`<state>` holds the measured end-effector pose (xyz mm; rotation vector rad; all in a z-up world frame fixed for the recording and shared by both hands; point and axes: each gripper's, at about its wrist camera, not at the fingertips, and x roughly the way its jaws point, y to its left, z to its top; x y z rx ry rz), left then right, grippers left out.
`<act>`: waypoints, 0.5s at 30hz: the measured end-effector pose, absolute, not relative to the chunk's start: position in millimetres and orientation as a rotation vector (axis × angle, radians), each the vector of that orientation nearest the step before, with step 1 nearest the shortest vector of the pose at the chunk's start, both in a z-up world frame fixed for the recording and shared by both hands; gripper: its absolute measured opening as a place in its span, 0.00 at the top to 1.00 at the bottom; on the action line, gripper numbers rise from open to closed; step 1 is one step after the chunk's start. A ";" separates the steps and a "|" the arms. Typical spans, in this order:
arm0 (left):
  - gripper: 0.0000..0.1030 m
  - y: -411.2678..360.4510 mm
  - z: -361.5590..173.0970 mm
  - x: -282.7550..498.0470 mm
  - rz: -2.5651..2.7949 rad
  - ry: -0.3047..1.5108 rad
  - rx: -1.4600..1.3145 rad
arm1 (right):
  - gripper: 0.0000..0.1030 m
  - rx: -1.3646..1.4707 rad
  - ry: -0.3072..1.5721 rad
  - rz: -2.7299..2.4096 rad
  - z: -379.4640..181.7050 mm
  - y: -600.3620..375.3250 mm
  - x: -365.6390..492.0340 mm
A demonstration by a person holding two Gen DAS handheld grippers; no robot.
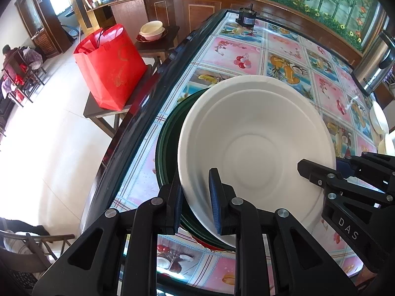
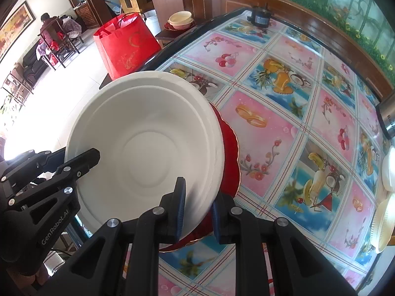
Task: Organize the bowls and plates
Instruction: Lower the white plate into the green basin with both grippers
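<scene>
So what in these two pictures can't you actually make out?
- Green plate, left view: mostly hidden under the white bowl.
- Red plate, right view: the bowl covers most of it.
- White dishes, right view: cut off by the right edge.
- Steel flask, left view: cut off by the lens rim, label unreadable.

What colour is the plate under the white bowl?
Red with a gold rim, best seen in the right wrist view.

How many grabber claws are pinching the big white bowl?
2. The left gripper pinches the white bowl on its near left rim; the right gripper pinches the opposite rim. None seem hidden.
</scene>
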<state>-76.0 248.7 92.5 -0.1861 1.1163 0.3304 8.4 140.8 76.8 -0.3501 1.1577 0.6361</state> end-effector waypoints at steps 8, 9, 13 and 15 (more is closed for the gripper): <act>0.81 249.7 95.6 -77.0 0.338 1.104 -0.160 | 0.81 -0.368 1.165 0.631 73.5 142.7 8.7; 0.81 249.9 95.9 -76.9 0.339 1.102 -0.160 | 0.81 -0.371 1.164 0.629 73.2 143.1 9.0; 0.81 249.6 103.5 -77.9 0.344 1.079 -0.154 | 0.80 -0.384 1.161 0.626 72.4 144.7 9.8; 0.81 251.0 108.5 -78.5 0.346 1.064 -0.159 | 0.80 -0.381 1.163 0.625 72.6 144.1 10.7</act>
